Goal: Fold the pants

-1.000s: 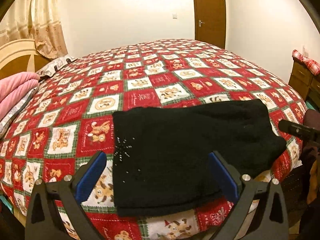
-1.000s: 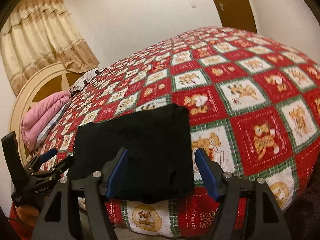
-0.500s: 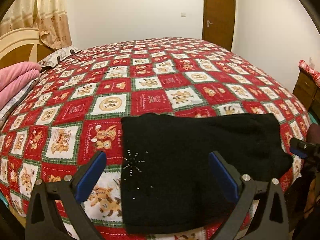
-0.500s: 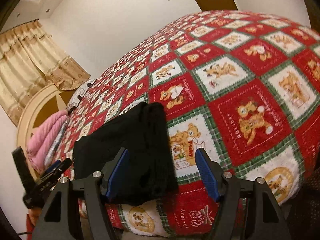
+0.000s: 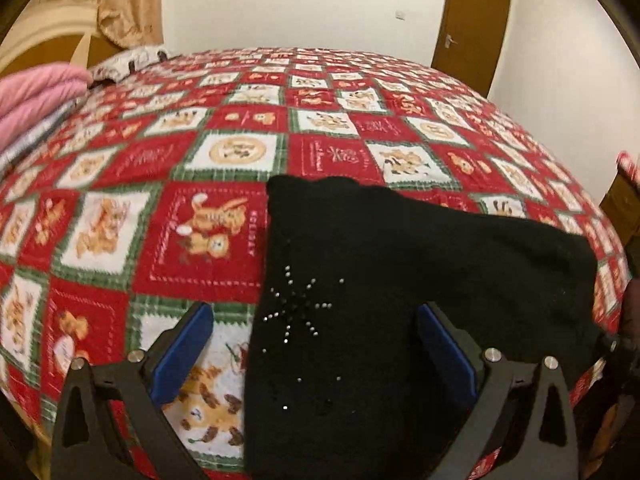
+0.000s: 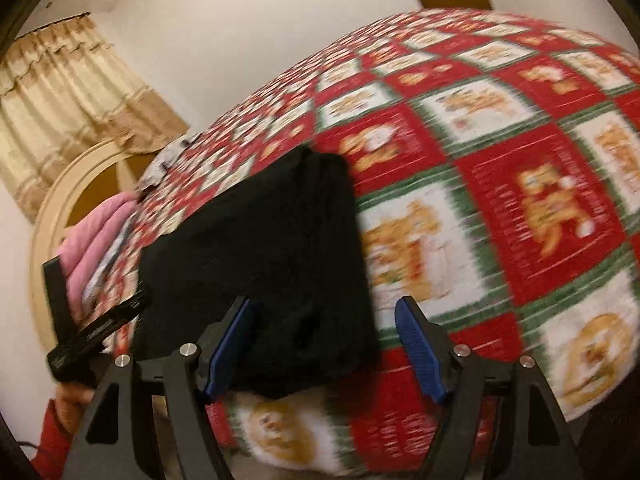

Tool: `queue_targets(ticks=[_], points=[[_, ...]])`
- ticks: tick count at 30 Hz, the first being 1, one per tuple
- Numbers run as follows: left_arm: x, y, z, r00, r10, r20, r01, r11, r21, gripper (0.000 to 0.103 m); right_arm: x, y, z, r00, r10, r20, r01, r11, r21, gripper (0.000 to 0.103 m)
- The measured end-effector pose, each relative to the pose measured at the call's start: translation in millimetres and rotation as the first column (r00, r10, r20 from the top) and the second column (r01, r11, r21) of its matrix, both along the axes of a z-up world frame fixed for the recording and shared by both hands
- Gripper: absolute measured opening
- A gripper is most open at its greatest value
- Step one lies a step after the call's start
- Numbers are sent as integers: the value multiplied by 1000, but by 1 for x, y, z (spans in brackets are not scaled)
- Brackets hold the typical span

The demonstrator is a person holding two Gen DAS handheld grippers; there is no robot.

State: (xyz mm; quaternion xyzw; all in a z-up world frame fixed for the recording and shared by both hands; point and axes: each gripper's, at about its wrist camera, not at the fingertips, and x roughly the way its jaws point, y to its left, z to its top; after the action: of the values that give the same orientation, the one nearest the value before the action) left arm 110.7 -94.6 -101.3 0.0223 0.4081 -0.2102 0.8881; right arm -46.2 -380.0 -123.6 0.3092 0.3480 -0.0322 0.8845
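Black folded pants (image 5: 400, 300) with a starburst of small studs lie flat near the front edge of the bed. My left gripper (image 5: 312, 316) hangs open just above their left part; its left blue pad (image 5: 182, 350) is over the quilt, its right pad over the black cloth. In the right wrist view the pants (image 6: 272, 248) fill the middle. My right gripper (image 6: 322, 312) stands over their near right corner with its jaws opening, the cloth between them and no pad pressing on it. The left gripper's body (image 6: 92, 332) shows at the left edge.
A red, green and white quilt (image 5: 224, 152) covers the bed. Folded pink bedding (image 5: 36, 96) and a pillow lie by the headboard at the left. A brown door (image 5: 472, 24) stands behind, a wooden cabinet (image 5: 624, 200) at the right. A hand in a red sleeve (image 6: 60, 420) holds the left tool.
Both grippers have sunk closer to the pants, which now look larger. The left gripper has slid left over the studded end. The right view has rolled and blurred.
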Motion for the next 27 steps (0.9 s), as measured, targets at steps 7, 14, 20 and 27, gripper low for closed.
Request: queue_targets(ticks=[7, 14, 20, 27], points=[[1, 0, -3, 1000, -11, -5, 11, 1000, -10, 103, 2, -3, 0, 1000, 26, 11, -28, 993, 114, 76], [0, -2, -4, 1000, 22, -2, -22, 1000, -5, 103, 4, 8, 4, 999, 34, 2, -34, 995, 92, 76], [-1, -3, -5, 1000, 27, 0, -27, 1000, -8, 103, 9, 3, -8, 996, -90, -1, 89, 989, 116, 76], [-2, -3, -6, 1000, 29, -4, -29, 999, -12, 103, 19, 32, 3, 995, 19, -96, -31, 992, -122, 68]])
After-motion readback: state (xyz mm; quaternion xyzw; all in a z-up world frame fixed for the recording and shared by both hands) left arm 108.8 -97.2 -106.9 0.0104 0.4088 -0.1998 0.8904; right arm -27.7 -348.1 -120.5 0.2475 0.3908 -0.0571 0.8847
